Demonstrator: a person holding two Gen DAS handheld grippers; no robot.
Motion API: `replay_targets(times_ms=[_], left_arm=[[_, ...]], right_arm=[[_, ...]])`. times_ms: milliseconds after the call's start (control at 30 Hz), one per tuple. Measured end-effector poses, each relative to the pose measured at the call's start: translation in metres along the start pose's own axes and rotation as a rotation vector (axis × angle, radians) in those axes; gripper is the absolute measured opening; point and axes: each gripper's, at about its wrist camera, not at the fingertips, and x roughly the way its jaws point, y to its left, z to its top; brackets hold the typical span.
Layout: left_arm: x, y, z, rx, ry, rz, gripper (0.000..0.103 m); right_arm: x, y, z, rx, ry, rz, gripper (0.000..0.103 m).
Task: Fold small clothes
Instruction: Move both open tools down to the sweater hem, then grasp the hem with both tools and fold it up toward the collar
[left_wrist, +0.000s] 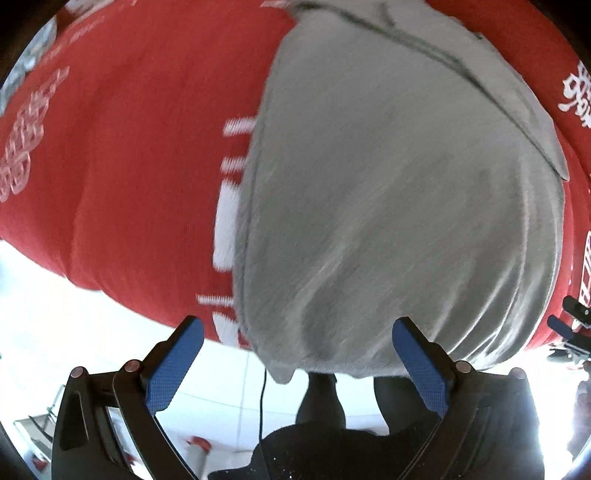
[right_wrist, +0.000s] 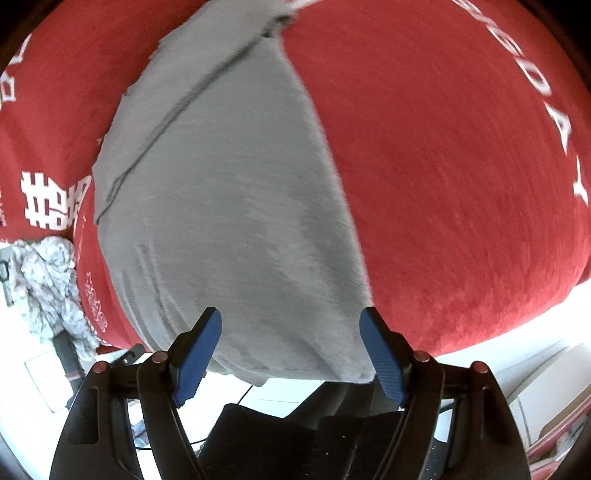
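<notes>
1. A grey garment (left_wrist: 399, 206) lies spread on a red cloth (left_wrist: 122, 177) that covers the table. Its near edge hangs a little over the table's front edge, toward the person.

2. The left gripper (left_wrist: 299, 354) hangs over that near edge, with its jaws wide apart and nothing between the blue pads (left_wrist: 173, 365). From the left wrist view it sits over the garment's near left corner, where the hem droops in a small point.

3. The right gripper (right_wrist: 291, 343) is likewise spread wide and empty. Its pads (right_wrist: 384, 358) straddle the garment's (right_wrist: 229, 206) near right corner, which sits just inside the right-hand pad. Whether any pad touches the fabric I cannot tell.

4. The step in hand looks like the approach for a two-handed pick: each gripper lines up on one near corner before a fold is made.

5. The next move likely calls for lowering both grippers until the hem sits between the pads, then closing on the grey fabric alone.

6. The red cloth (right_wrist: 461, 184) lies directly under the hem, so a bite taken too deep could catch it as well.

7. Both corners need lifting evenly, or the fold will skew.

8. A crumpled pale patterned cloth (right_wrist: 51, 288) lies off the table's left end, well clear of this work.
</notes>
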Motion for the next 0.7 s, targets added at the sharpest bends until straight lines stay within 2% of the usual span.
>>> replay_targets(times_ms=[100, 300, 467, 567, 700], left_arm=[[0.014, 0.009, -0.005, -0.023, 0.021, -0.074, 0.102], [0.035, -0.022, -0.022, -0.028, 0.054, -0.205, 0.102], [0.044, -0.034, -0.037, -0.003, 0.054, -0.202, 0.102], [0.052, -0.033, -0.042, -0.022, 0.081, -0.24, 0.102], [0.057, -0.043, -0.049, -0.02, 0.087, -0.301, 0.102]], right_arm=[[0.011, -0.018, -0.01, 0.011, 0.034, 0.031, 0.08], [0.036, -0.041, -0.034, 0.012, 0.077, 0.103, 0.082], [0.047, -0.036, -0.047, -0.076, 0.108, 0.135, 0.085], [0.053, -0.031, -0.053, -0.097, 0.151, 0.205, 0.085], [0.062, -0.021, -0.06, -0.135, 0.176, 0.226, 0.085]])
